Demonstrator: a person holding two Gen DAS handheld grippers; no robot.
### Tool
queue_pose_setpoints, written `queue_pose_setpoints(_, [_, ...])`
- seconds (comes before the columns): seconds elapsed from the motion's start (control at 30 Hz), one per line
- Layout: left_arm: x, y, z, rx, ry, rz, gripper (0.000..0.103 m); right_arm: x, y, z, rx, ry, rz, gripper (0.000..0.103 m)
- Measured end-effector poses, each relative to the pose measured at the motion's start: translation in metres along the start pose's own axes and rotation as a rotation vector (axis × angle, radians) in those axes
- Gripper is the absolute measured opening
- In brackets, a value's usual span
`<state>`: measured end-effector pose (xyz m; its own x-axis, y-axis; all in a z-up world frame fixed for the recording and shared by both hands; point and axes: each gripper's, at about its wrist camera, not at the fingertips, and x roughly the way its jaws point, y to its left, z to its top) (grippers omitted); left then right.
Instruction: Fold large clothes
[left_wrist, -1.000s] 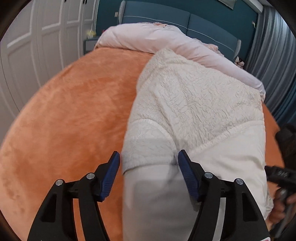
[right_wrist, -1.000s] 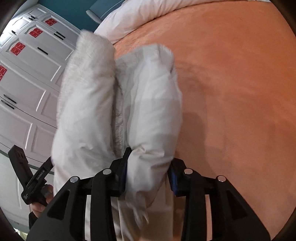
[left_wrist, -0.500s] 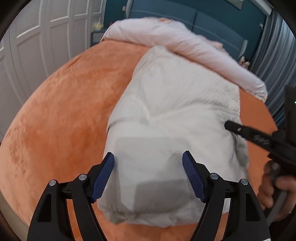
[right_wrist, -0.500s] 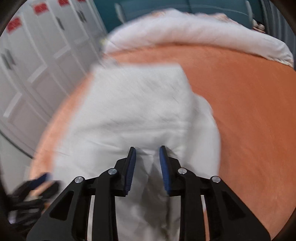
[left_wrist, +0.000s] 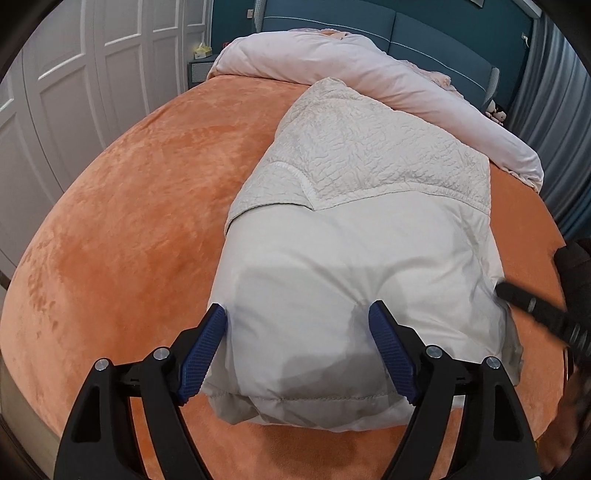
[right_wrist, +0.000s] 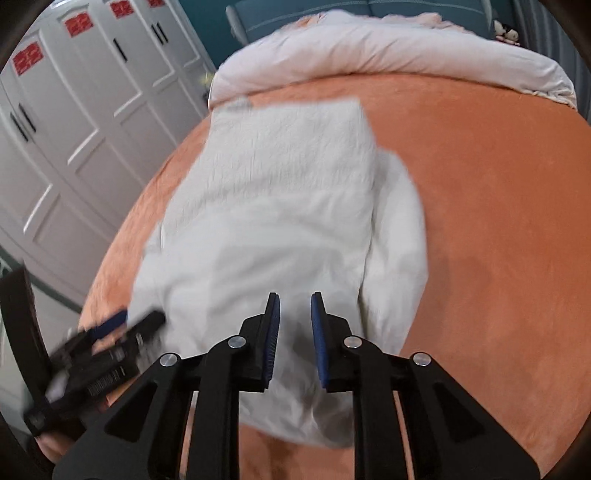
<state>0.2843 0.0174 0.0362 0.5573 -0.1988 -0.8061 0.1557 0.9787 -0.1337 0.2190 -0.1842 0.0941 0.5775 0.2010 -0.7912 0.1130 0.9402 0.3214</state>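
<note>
At the far left of the room stand the white wardrobe doors (left_wrist: 85, 92), and next to them begins the bed (left_wrist: 147, 206) with its orange cover. On the left part of the bed the cover lies bare. The left gripper (left_wrist: 297, 347) hangs over the near end of the white jacket (left_wrist: 351, 240), and its jaws are spread wide, one blue pad at the left edge of the folded bundle and the other over its middle; they pinch nothing. The jacket lies folded in the middle of the bed, its smooth half toward the near edge and its crinkled half toward the pillows. Behind it, across the head of the bed, lies a rolled pale pink duvet (left_wrist: 369, 74), and behind that the blue headboard (left_wrist: 424, 33).

In the right wrist view the picture is blurred. The right gripper (right_wrist: 294, 328) is above the near part of the jacket (right_wrist: 280, 206), and its jaws stand a little apart with only a narrow gap; whether any cloth is between them I cannot tell. At the far right hang grey curtains (left_wrist: 554, 122)
</note>
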Motion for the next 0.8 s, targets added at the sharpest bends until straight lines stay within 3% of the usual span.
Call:
queue_pose_setpoints(0.17, [0.003, 0.002, -0.004, 0.001, 0.008, 0.000, 0.084, 0.034, -0.024, -0.048, -0.005, 0.099, -0.107, 0.017])
queue_pose_setpoints(0.23, [0.003, 0.003, -0.010, 0.011, 0.014, -0.008, 0.087, 0.032, -0.038, -0.064, 0.008, 0.108, -0.088, 0.017])
queue_pose_setpoints(0.33, [0.001, 0.005, -0.018, 0.024, 0.010, 0.001, 0.088, 0.020, -0.046, -0.061, 0.055, 0.120, -0.065, 0.018])
queue_pose_setpoints(0.4, [-0.001, 0.010, -0.020, 0.006, 0.011, -0.006, 0.088, 0.004, -0.045, -0.040, 0.073, 0.054, -0.031, 0.020])
queue_pose_setpoints(0.47, [-0.004, 0.015, -0.019, -0.016, 0.020, -0.024, 0.087, -0.014, -0.050, -0.013, 0.102, -0.024, -0.005, 0.034])
queue_pose_setpoints(0.5, [-0.008, 0.017, -0.018, -0.029, 0.018, -0.033, 0.087, -0.017, -0.053, 0.001, 0.125, -0.049, 0.010, 0.048])
queue_pose_setpoints(0.6, [-0.025, 0.020, -0.008, -0.050, -0.032, -0.027, 0.084, -0.006, -0.061, 0.048, 0.162, -0.099, 0.033, 0.050])
queue_pose_setpoints(0.7, [-0.032, 0.023, 0.008, -0.056, -0.074, -0.014, 0.084, 0.037, -0.066, 0.081, 0.206, -0.058, 0.026, 0.053])
queue_pose_setpoints(0.77, [-0.026, 0.024, 0.017, -0.060, -0.071, 0.003, 0.084, 0.065, -0.066, 0.089, 0.254, 0.001, 0.057, 0.033])
queue_pose_setpoints(0.8, [-0.023, 0.025, 0.019, -0.061, -0.067, 0.007, 0.084, 0.065, -0.065, 0.090, 0.266, -0.013, 0.076, 0.016])
